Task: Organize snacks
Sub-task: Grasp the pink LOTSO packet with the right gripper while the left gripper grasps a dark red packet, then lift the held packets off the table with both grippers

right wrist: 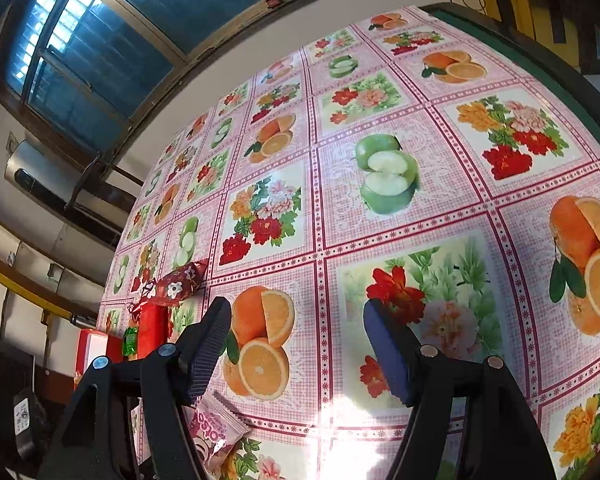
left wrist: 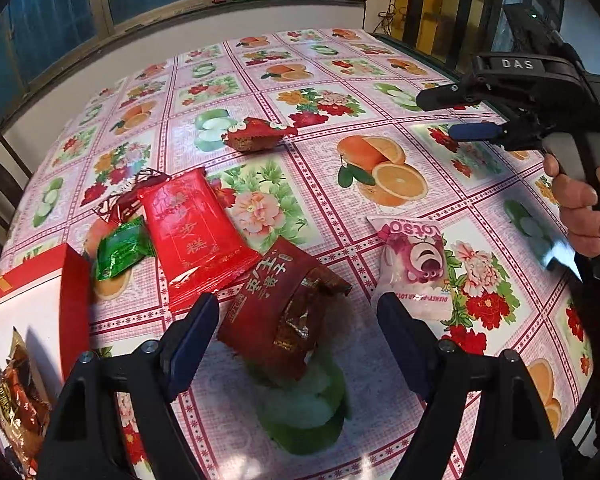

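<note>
Red box (left wrist: 74, 280) at left worktop (left wrist: 380, 92) edge, brown packet (left wrist: 16, 396) inside. Left claw (left wrist: 298, 332) apart, over dark red snack packet (left wrist: 280, 312). Pink packet (left wrist: 416, 268) beside. Right claw (right wrist: 296, 344) apart, empty.

Your left gripper (left wrist: 298, 316) points steeply down with its 2 jaws spread wide and nothing pressed between the pads. Your right gripper (right wrist: 296, 336) also tilts downward, jaws wide apart and empty. In the left wrist view, your right hand (left wrist: 580, 204) wraps the handle of the right gripper, fingers curled around the grip.
</note>
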`<action>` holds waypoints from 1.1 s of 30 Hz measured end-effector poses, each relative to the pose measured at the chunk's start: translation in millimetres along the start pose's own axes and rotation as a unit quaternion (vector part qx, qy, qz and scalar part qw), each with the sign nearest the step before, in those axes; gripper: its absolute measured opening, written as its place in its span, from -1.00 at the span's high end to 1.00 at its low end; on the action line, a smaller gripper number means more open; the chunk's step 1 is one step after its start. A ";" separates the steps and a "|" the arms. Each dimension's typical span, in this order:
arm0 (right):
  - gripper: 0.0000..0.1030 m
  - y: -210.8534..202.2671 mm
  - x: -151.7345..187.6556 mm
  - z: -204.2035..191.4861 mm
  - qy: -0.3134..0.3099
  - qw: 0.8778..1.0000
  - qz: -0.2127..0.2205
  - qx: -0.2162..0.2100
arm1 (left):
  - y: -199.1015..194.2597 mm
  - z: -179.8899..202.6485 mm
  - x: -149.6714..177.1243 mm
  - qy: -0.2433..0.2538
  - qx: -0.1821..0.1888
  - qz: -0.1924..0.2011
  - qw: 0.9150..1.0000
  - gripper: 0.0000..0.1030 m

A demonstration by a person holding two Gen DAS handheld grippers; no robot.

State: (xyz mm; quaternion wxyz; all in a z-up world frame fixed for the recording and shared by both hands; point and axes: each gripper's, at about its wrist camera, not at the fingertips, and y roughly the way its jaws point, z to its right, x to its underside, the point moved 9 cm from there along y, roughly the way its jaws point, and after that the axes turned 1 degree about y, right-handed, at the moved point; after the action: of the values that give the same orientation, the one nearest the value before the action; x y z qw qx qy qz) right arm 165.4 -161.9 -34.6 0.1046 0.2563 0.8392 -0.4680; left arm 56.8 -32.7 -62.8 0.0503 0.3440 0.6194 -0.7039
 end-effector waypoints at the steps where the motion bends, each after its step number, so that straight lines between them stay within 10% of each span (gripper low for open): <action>1: -0.42 1.1 3.8 -0.9 0.003 1.000 -0.012 -0.002 | 5.0 0.4 0.1 -0.002 0.005 -0.009 1.000 -0.57; 6: -0.41 6.1 22.1 -10.5 -0.027 0.997 -0.070 0.003 | 15.4 7.4 -1.6 0.007 0.018 -0.009 1.000 -0.53; 13: -0.42 20.6 56.4 -27.5 -0.060 0.986 -0.154 -0.017 | 11.9 18.5 -7.4 0.008 0.019 0.004 1.000 0.09; 21: -0.42 25.2 81.8 -49.3 -0.062 0.973 -0.208 -0.079 | 6.5 17.3 -0.7 -0.015 0.005 0.014 1.000 0.16; 33: -0.42 30.1 108.8 -82.6 -0.208 0.961 -0.183 -0.016 | -13.1 -13.2 24.4 -0.094 -0.040 0.028 0.994 0.17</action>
State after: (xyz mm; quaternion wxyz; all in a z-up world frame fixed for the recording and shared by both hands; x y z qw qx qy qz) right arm 94.6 -43.5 -57.3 0.1937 -0.0063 0.8390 -0.5085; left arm 37.3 -9.1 -65.1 0.1416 0.2907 0.6299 -0.7061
